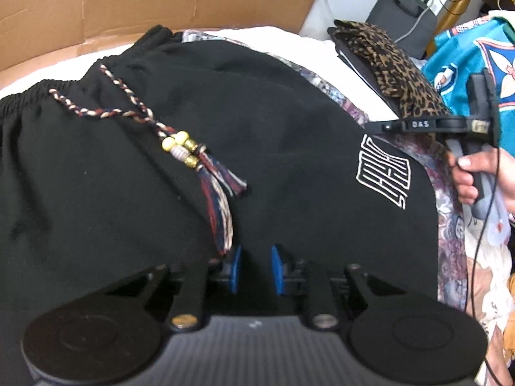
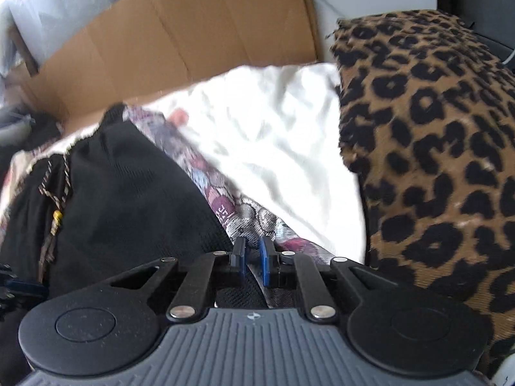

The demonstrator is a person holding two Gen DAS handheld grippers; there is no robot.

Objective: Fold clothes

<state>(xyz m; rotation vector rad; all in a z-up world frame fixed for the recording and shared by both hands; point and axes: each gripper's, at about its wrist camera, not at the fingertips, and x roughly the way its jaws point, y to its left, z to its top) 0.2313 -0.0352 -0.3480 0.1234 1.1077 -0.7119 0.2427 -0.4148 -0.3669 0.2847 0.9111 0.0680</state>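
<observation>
Black knit shorts (image 1: 199,135) with a gathered elastic waistband are spread flat over a patterned purple-and-grey cloth (image 1: 445,225), which in turn lies on a white sheet (image 2: 273,135). In the left wrist view nearly the whole garment is seen: a braided red, white and navy drawstring (image 1: 106,109) ending in yellow beads and a tassel is laid across the front, and a white line-drawn emblem (image 1: 384,170) is printed near the right-hand edge. The left gripper (image 1: 256,268) is held low over the black fabric, its blue-padded jaws narrowly apart; whether cloth is pinched between them cannot be told. Only this view shows the right gripper (image 1: 386,127) from outside, gripped by a person's hand (image 1: 470,177) at the shorts' right edge, and a turquoise printed garment (image 1: 460,64) beyond it.

In the right wrist view, which is blurred, the right gripper's jaws are seen almost together at the border where the black fabric meets the patterned cloth; a grip on either cannot be confirmed. This view alone shows a folded leopard-print fabric (image 2: 434,144) at close range, filling the right side just beside the white sheet. A brown cardboard panel (image 2: 193,38) is seen standing behind the clothes in both views.
</observation>
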